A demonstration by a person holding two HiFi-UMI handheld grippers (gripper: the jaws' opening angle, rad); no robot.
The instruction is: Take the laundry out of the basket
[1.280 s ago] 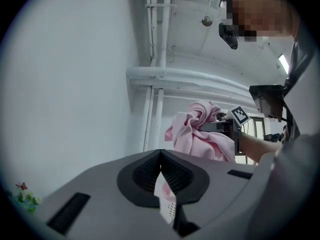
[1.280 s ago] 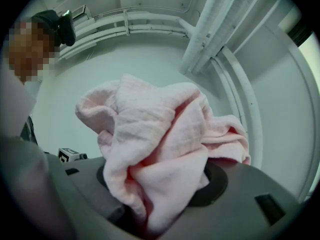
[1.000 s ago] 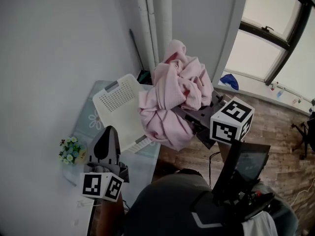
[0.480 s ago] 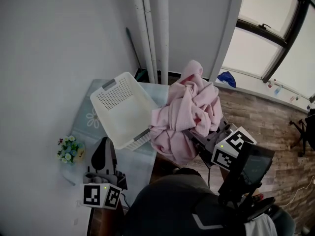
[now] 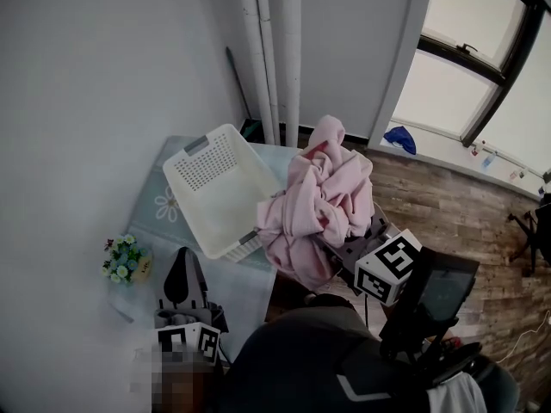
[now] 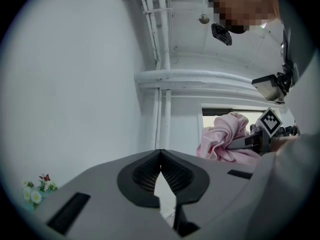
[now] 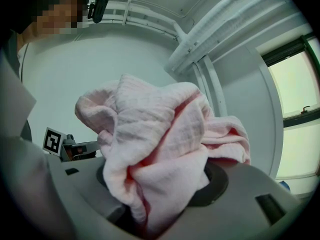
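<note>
— Starting with the jaws, what has the right gripper [image 7: 161, 184] got?

— A bunched pink laundry [image 7: 160, 124] piece. Its jaws are clamped on the cloth, which wells up from between them and spills over both sides, hiding the pads.

— And the left gripper [image 6: 160, 156]?

— Jaws closed tip to tip with nothing between them. It is held low at the near left, pointing toward the wall.

— Where is the laundry in relation to the basket [image 5: 215, 183]?

— Outside it. In the head view the bundle hangs in the air just right of the white basket. Its lower left folds come up against the basket's near right corner, though I cannot tell whether they touch.

— What does the basket sit on?

— A pale table [image 5: 159, 218] with a flower print, against the wall. A small bunch of flowers [image 5: 125, 261] stands at the table's left edge, near the left gripper.

— What lies farther out?

— White pipes [image 5: 277, 50] run up the wall behind the basket. A window [image 5: 482, 67] is on the right, above a wooden floor [image 5: 465, 222].
</note>
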